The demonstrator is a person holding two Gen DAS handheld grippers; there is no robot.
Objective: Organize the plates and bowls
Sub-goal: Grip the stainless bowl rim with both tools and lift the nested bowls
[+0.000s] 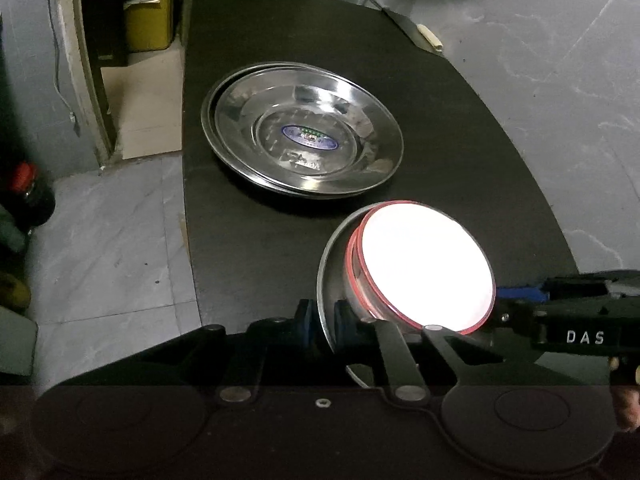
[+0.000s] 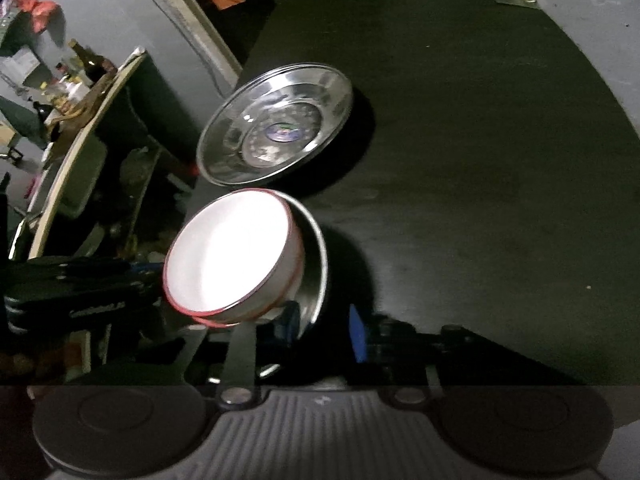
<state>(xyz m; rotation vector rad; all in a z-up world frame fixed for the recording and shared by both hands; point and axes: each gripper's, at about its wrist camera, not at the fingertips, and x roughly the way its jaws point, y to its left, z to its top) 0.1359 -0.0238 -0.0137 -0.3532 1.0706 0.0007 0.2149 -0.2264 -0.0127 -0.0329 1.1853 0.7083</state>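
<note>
Gripping steel bowl (image 1: 326,280) rim: left gripper (image 1: 322,316) fingers clenched; right gripper (image 2: 320,332) grip unclear.

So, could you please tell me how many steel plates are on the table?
2: the top plate sits nested in the lower plate, whose rim peeks out on the left. More could hide underneath.

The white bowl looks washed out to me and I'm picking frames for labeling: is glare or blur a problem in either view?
Left wrist view: the white bowl is blown out, its inside featureless; the steel plates stay sharp. Right wrist view: the bowl glares again, surroundings are dark, and the edges bend with fisheye distortion.
</note>
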